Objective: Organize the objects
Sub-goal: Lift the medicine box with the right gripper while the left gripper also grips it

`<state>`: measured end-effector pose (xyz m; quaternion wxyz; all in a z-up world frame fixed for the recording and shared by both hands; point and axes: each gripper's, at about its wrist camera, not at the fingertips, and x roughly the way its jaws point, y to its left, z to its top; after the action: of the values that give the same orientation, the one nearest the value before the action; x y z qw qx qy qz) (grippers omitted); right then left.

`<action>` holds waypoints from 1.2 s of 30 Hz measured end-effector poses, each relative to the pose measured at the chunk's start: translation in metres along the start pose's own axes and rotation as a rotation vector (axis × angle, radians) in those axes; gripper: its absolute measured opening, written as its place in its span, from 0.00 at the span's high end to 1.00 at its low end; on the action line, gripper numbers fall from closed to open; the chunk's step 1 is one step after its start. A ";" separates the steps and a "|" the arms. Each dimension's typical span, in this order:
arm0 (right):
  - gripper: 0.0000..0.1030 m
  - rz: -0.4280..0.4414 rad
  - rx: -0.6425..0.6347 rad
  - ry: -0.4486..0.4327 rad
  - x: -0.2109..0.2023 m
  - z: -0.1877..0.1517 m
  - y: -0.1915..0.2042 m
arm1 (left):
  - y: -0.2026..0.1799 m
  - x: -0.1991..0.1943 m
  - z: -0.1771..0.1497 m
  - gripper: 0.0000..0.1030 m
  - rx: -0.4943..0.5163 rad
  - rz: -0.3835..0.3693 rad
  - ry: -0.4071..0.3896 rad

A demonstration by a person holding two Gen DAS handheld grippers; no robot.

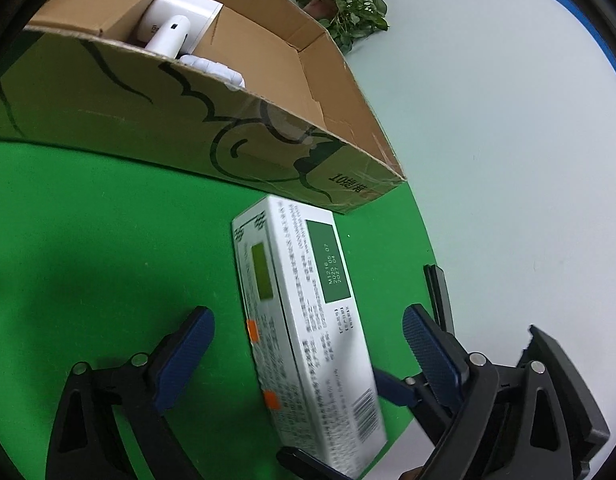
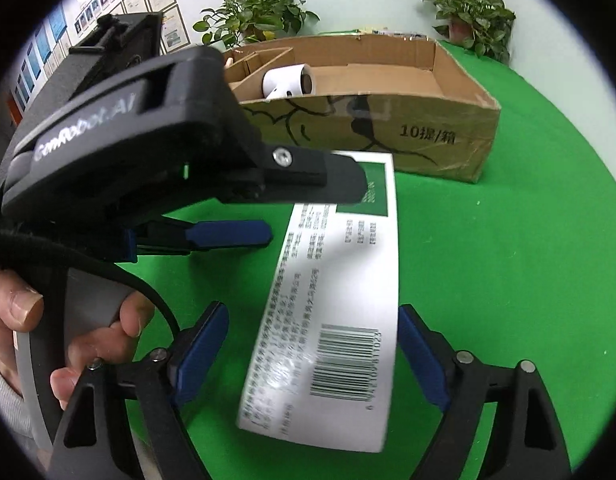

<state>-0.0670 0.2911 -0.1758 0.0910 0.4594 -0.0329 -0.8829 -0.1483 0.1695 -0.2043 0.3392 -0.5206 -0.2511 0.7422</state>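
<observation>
Both grippers are straddling the same white carton (image 2: 327,312), and neither is actually squeezing it. Left gripper (image 1: 308,360) has its blue pads spread wide with clear gaps on both sides. Right gripper (image 2: 313,354) is also released, though its right-side pad sits right up against the carton's edge and the other pad is off it.

The carton is the long medicine-style pack with a barcode and green panels, lying on the green cloth (image 2: 507,280) just in front of the cardboard box (image 2: 387,136). Its far end is close to the box wall. The box already has a white handheld gadget (image 1: 168,32) in one end and lots of free floor at the other.

My guess is the pickup is the step in hand. If it were me, I'd let one gripper do it: centre it across the narrow width, close squarely on the long sides near the middle so it doesn't pivot, and get the other gripper out of the way first, since they're crowding each other.
</observation>
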 end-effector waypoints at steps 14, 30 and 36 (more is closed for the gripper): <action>0.33 0.151 0.133 0.009 -0.003 -0.004 -0.005 | -0.005 0.006 -0.006 0.46 0.008 0.020 0.028; 0.41 0.067 0.058 -0.203 -0.053 0.016 0.010 | -0.077 -0.046 0.024 0.60 0.197 -0.022 -0.111; 0.42 0.055 0.039 -0.273 -0.067 0.035 0.016 | -0.097 -0.066 0.048 0.60 0.257 -0.014 -0.165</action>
<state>-0.0556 0.2868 -0.0996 0.1007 0.3355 -0.0746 -0.9337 -0.1554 0.1809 -0.0780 0.3863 -0.4085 -0.1845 0.8061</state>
